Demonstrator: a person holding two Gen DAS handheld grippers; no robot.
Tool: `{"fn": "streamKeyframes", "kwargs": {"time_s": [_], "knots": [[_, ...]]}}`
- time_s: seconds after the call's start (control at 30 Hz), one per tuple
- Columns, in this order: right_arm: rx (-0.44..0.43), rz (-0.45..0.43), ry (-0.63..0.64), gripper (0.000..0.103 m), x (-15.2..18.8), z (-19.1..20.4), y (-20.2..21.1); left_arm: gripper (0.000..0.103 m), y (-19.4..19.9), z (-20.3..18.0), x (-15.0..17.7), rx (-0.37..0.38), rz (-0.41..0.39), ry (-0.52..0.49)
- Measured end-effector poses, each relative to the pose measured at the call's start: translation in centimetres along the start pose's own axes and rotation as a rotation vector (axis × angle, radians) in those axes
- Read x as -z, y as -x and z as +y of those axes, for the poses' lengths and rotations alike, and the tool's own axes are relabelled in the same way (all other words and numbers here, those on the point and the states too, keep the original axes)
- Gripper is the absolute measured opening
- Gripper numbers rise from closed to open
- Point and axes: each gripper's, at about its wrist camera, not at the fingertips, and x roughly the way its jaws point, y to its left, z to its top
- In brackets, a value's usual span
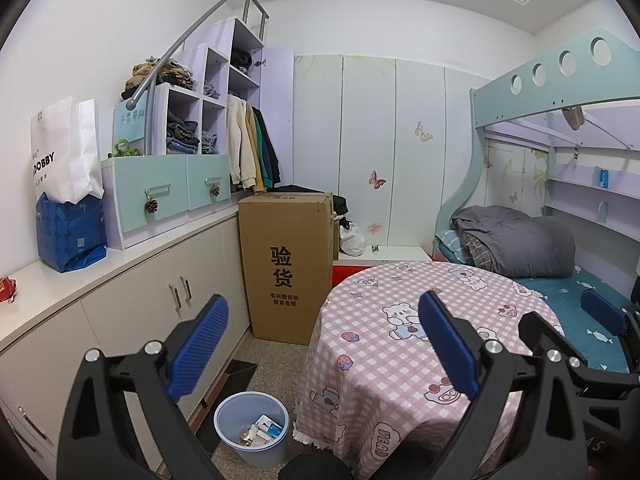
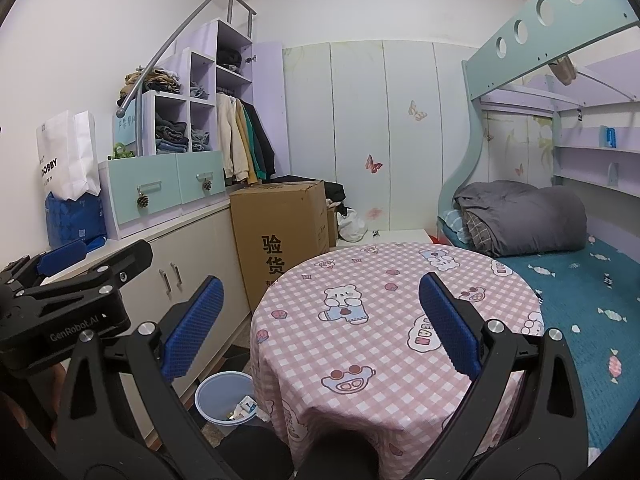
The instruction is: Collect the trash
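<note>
Both grippers level — left gripper (image 1: 324, 344), right gripper (image 2: 320, 326) — agape

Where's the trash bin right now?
The trash bin stands on the floor, low in both views, left of the round table, beside the cabinets.

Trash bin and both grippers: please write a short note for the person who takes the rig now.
Left gripper: open, holding nothing, raised at the near-left edge of the round table.
Right gripper: open, holding nothing, raised above the table.
Trash bin: on the floor, left of the table, beside the cabinet; it already holds some paper and packaging.
Done: no loose trash shows on the pink checked tablecloth.
Left: a red wrapper-like item lies on the cabinet top, far left; whether it is trash is unclear.
</note>
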Motion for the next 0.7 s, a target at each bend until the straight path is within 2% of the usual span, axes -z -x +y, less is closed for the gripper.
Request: {"fn": "streamKeyframes", "kwargs": {"time_s": [0.7], "knots": [[-0.002,0.002,0.001,0.096,0.29,0.09,-0.05,0.094,-0.06,0.0,0.38,0.0,0.002,0.0]]}}
